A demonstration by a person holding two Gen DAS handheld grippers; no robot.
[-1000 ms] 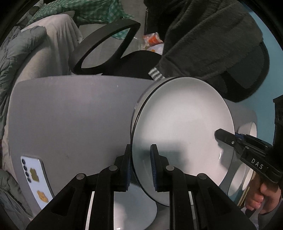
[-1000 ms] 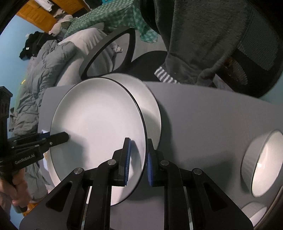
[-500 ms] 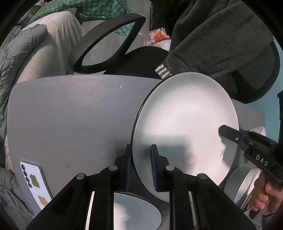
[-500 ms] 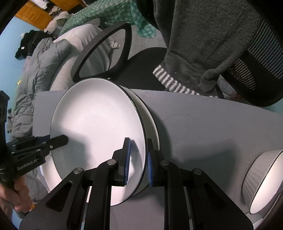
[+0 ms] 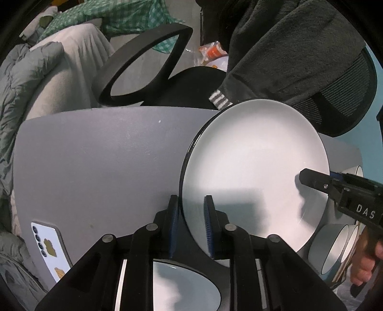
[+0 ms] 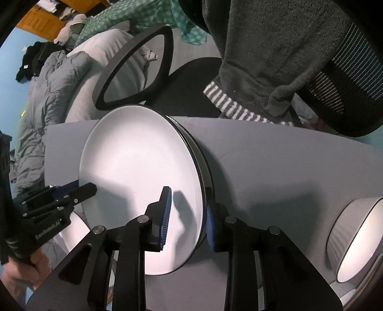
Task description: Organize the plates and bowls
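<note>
White plate [image 6: 141,177], centre frame, sits atop another plate [image 6: 203,165] on grey worktop [image 5: 95,162]. Right claw [image 6: 186,215] spread wide, likely releasing; left claw [image 5: 190,227] narrow, pinching its rim to steady it.

Setting, as I read it from my feed: a lived-in home room, likely a bedroom. Evidence: grey quilted bedding [image 6: 47,95] heaped at the left of the frame; green checked cloth [image 6: 143,19] at top; black office chair [image 5: 191,81] behind a grey table [image 5: 95,155]; phone [image 5: 49,246] at lower left; blue walls.
</note>
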